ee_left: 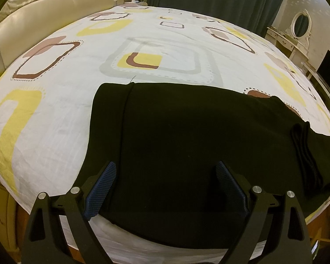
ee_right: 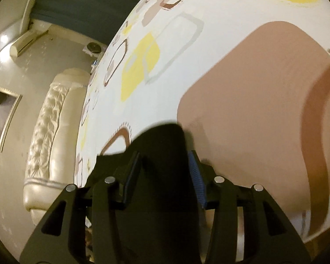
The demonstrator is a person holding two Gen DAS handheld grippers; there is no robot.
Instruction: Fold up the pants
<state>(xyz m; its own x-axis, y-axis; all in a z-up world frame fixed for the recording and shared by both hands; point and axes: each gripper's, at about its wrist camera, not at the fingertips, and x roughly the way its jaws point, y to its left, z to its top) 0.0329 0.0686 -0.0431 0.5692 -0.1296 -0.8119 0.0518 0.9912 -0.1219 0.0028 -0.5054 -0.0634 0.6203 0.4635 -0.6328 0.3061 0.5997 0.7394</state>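
While lying flat on the bedsheet (ee_left: pixel 55 114), black pants (ee_left: pixel 187 132) look folded.

Left claw (ee_left: pixel 166 187) angled downward, jaws spread wide, right claw (ee_right: pixel 165 167) angled downward, jaws partly closed

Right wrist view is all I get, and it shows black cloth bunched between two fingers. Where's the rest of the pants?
Observer: The left wrist view shows the pants spread as a broad black slab on the patterned bedsheet, close to the bed's near edge.
Operator: Is the other gripper holding them too?
Observer: No. The left gripper hovers over them with its jaws wide open, gripping nothing.
Operator: Anything else over there?
Observer: An oval mirror in a white frame stands beyond the bed's right side.
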